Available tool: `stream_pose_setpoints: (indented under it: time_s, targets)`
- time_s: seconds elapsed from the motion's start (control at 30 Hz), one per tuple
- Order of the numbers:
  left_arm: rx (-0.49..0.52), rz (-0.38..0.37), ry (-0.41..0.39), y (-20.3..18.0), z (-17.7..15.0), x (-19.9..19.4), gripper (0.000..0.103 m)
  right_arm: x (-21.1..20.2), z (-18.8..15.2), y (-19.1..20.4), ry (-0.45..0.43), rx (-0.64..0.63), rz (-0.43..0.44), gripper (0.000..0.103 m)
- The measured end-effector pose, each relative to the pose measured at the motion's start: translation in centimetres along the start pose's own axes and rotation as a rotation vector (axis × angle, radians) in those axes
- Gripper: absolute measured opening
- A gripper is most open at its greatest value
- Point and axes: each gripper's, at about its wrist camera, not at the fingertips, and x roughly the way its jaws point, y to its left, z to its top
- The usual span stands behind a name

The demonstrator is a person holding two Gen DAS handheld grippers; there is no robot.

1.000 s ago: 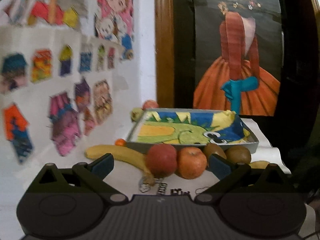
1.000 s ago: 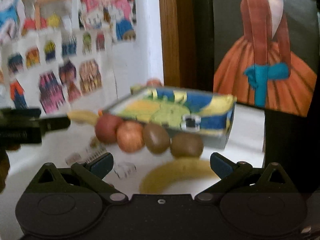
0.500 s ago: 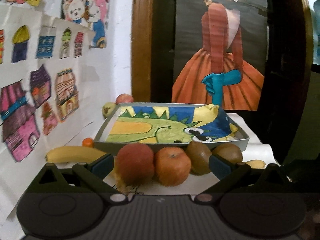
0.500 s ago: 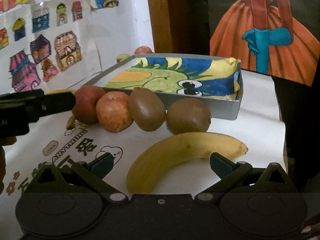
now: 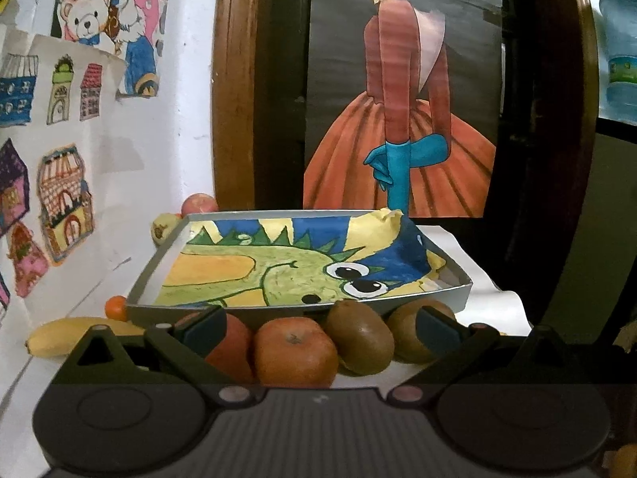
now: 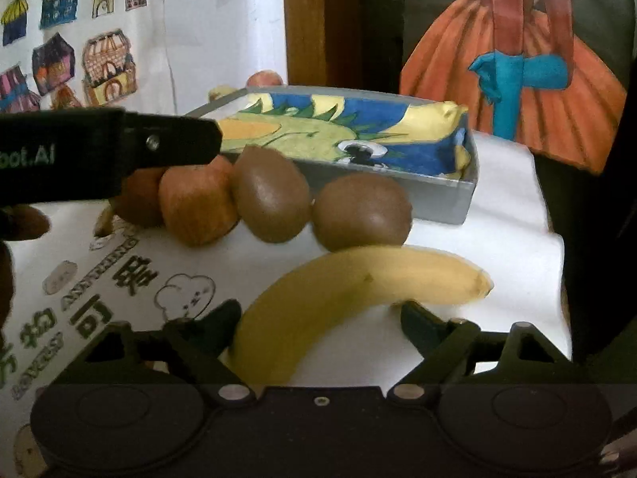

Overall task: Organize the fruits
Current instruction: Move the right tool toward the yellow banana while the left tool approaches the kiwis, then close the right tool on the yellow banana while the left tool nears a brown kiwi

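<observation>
Left gripper [image 5: 318,324] is spread wide, nothing held. It sits low at the row of fruit: red apple [image 5: 231,344] just inside its left fingertip, orange-red apple [image 5: 294,352] centred between the fingers, two brown kiwis to the right. The nearer kiwi [image 5: 360,336] touches the orange-red apple; the farther kiwi [image 5: 414,330] is partly behind the right fingertip. I can't tell whether either finger touches fruit.

All four sit in a line against the front wall of the shallow grey tray [image 5: 464,292], which is lined with a painted sheet showing a green cartoon creature on blue and yellow. No fruit in the tray.

Right gripper [image 6: 318,320] is also spread wide and empty, fingers straddling the near end of a long yellow banana [image 6: 358,286] lying on the white printed table cover [image 6: 509,219], just in front of the kiwis. No clear contact.

From the right wrist view the left gripper comes in from the left, its black finger across the top of the red apple.

Other fruit, left wrist view:
- second yellow banana [image 5: 67,336] on the left by the wall
- small orange fruit [image 5: 115,306] at the tray's left front corner
- pale yellowish fruit [image 5: 163,228] and a red fruit [image 5: 199,203] behind the tray's far left corner
</observation>
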Motion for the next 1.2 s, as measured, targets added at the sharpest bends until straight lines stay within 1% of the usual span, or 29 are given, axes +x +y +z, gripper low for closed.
stream_pose_setpoints:
  time_s: [0.1, 0.2, 0.27, 0.33, 0.43, 0.5, 0.57, 0.67, 0.77, 0.83, 0.9, 1.0, 1.03, 1.2]
  targets:
    - [0.009, -0.011, 0.007, -0.2, -0.2, 0.3, 0.103, -0.6, -0.4, -0.4, -0.004, -0.001, 0.004, 0.081]
    - [0.011, -0.029, 0.011, -0.4, -0.2, 0.7, 0.103, -1.2, -0.7, -0.9, -0.006, -0.012, 0.018, 0.069]
    - [0.017, -0.048, 0.01, -0.7, -0.2, 1.0, 0.103, -1.8, -1.0, -1.4, -0.005, -0.015, 0.029, 0.054]
    - [0.028, -0.07, 0.009, -1.1, -0.2, 1.2, 0.103, -2.6, -1.4, -2.0, -0.004, -0.016, 0.04, 0.046]
    - [0.061, -0.111, 0.007, -2.1, -0.1, 1.5, 0.103, -3.8, -2.4, -3.4, -0.007, -0.022, 0.039, 0.045]
    - [0.083, -0.142, 0.006, -2.9, -0.1, 1.8, 0.103, -4.3, -2.8, -4.3, -0.01, -0.02, 0.038, 0.049]
    - [0.101, -0.177, 0.009, -3.8, 0.0, 2.4, 0.103, -4.4, -3.0, -5.0, -0.017, -0.007, 0.04, 0.057]
    - [0.108, -0.216, 0.02, -5.0, 0.4, 3.5, 0.103, -4.1, -2.9, -5.2, -0.032, -0.013, 0.042, 0.062]
    - [0.096, -0.228, 0.015, -5.6, 0.8, 4.1, 0.103, -3.4, -2.2, -4.9, -0.058, -0.038, 0.04, 0.064]
    - [0.088, -0.233, 0.017, -5.8, 0.9, 4.4, 0.103, -2.8, -1.7, -4.9, -0.056, -0.045, 0.065, 0.064]
    - [0.097, -0.23, 0.02, -6.1, 1.0, 4.6, 0.103, -2.3, -1.2, -4.6, -0.04, -0.068, 0.082, 0.062]
    - [0.101, -0.232, 0.028, -6.2, 1.1, 5.0, 0.103, -1.9, -1.0, -4.5, -0.024, -0.097, 0.093, 0.049]
    - [0.098, -0.232, 0.03, -6.2, 1.1, 5.2, 0.103, -1.9, -1.0, -4.6, -0.025, -0.1, 0.102, 0.042]
    - [0.074, -0.246, 0.042, -6.1, 1.0, 5.7, 0.103, -2.3, -1.2, -6.5, -0.037, -0.008, 0.162, 0.039]
